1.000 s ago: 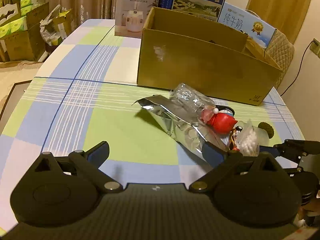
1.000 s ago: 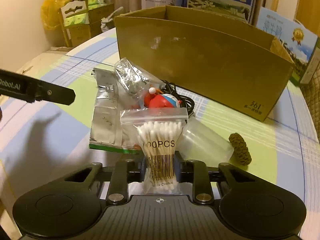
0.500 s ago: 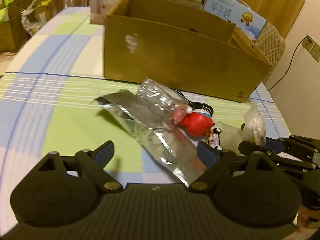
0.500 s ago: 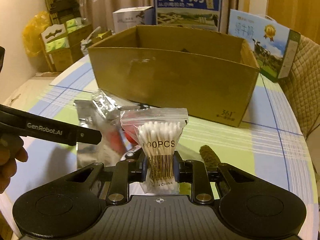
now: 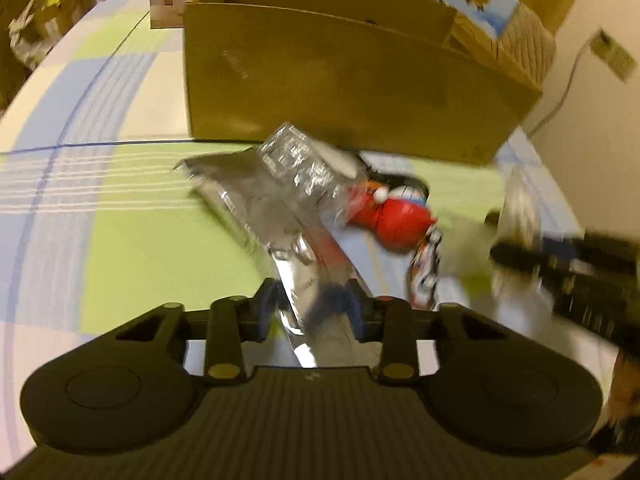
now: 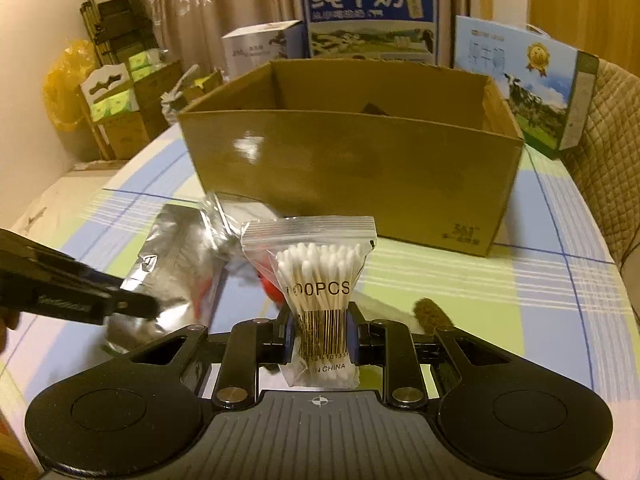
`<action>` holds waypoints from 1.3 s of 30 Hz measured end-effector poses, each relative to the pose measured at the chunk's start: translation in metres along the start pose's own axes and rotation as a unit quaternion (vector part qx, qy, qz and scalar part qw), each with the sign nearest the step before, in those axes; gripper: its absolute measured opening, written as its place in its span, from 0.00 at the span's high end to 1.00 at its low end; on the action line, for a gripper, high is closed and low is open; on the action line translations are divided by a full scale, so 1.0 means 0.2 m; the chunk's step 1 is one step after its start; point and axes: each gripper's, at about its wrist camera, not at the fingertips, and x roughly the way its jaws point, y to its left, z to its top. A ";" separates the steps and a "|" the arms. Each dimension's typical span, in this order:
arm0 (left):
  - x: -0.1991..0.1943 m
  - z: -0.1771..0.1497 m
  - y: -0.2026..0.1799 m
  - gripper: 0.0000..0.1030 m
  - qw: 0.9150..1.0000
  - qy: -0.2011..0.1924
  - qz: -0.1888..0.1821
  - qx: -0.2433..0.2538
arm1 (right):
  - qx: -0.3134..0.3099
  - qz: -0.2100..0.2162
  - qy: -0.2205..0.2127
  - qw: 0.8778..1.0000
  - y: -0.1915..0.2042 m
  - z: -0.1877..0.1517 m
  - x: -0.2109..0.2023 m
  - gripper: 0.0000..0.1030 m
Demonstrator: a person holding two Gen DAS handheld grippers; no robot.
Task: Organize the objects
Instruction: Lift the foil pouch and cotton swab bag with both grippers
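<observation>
My right gripper (image 6: 320, 334) is shut on a clear zip bag of cotton swabs (image 6: 316, 280), held upright above the table in front of the open cardboard box (image 6: 352, 168). My left gripper (image 5: 312, 306) is shut on the near end of a silver foil pouch (image 5: 276, 216) lying on the table; the pouch also shows in the right wrist view (image 6: 168, 264). A crinkled clear plastic bag (image 5: 304, 164) and a red toy (image 5: 396, 220) lie on and beside the pouch. The box also shows in the left wrist view (image 5: 340, 80).
A brown fuzzy object (image 6: 432, 314) lies on the checked tablecloth (image 5: 100, 200) at right. Milk cartons (image 6: 368, 20) and a white box (image 6: 260, 46) stand behind the cardboard box. A quilted chair (image 6: 616, 160) is at the right edge.
My left gripper moved forward and closed on the foil pouch's near end. My right gripper lifted the swab bag higher and drew back, so the box top now shows.
</observation>
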 end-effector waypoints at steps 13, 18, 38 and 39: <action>-0.13 0.05 0.15 0.40 1.000 -0.017 0.017 0.019 | -0.009 0.012 0.003 1.000 0.08 0.04 0.06 0.79; 0.00 0.13 0.11 0.40 1.000 0.001 0.007 0.028 | -0.004 0.010 0.004 1.000 0.04 0.08 0.09 0.79; 0.12 0.08 0.16 0.64 0.998 0.046 -0.005 0.043 | 0.022 0.041 0.003 0.999 0.07 0.15 0.10 0.79; 0.10 0.07 0.18 0.65 0.998 0.046 -0.012 0.041 | 0.022 0.044 0.001 0.999 0.08 0.15 0.09 0.79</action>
